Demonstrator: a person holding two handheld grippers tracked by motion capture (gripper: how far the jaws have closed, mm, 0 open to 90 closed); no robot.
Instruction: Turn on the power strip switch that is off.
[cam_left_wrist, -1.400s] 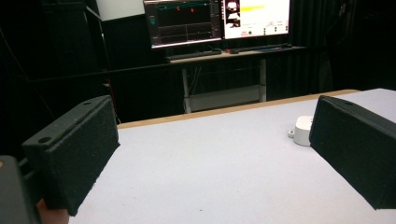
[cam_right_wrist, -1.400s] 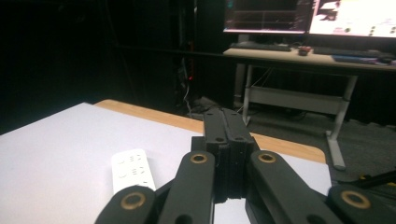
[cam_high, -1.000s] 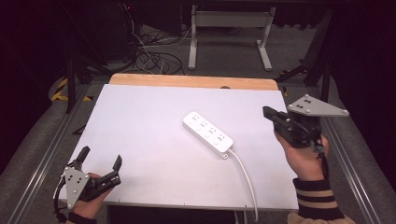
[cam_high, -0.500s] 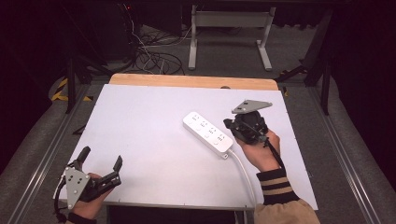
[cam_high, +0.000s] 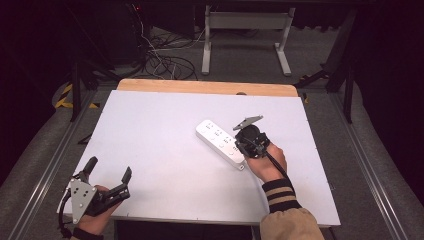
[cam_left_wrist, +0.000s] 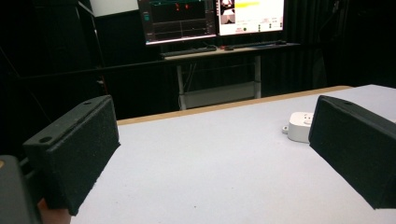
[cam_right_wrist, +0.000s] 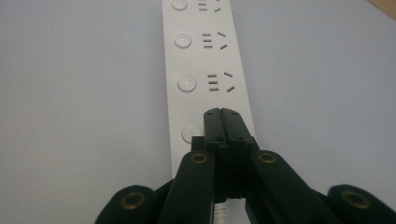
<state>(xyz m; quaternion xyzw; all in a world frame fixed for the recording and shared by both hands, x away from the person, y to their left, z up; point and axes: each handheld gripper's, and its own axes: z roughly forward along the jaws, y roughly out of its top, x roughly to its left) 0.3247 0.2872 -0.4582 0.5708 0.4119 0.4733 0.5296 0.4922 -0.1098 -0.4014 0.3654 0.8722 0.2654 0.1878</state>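
Your right claw, clenched empty, hovered over the power strip's nearest button; off-centre pressure risked skidding it, left claw released near tabletop edge.

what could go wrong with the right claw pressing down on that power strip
The right claw, jaws shut, sits over the power strip beside the nearest round button, not on it, so a press may miss the switch. The strip lies loose on the white table; an off-centre push near its cable end could tip or slide it. The left claw is open at the near left corner, too far to steady it.
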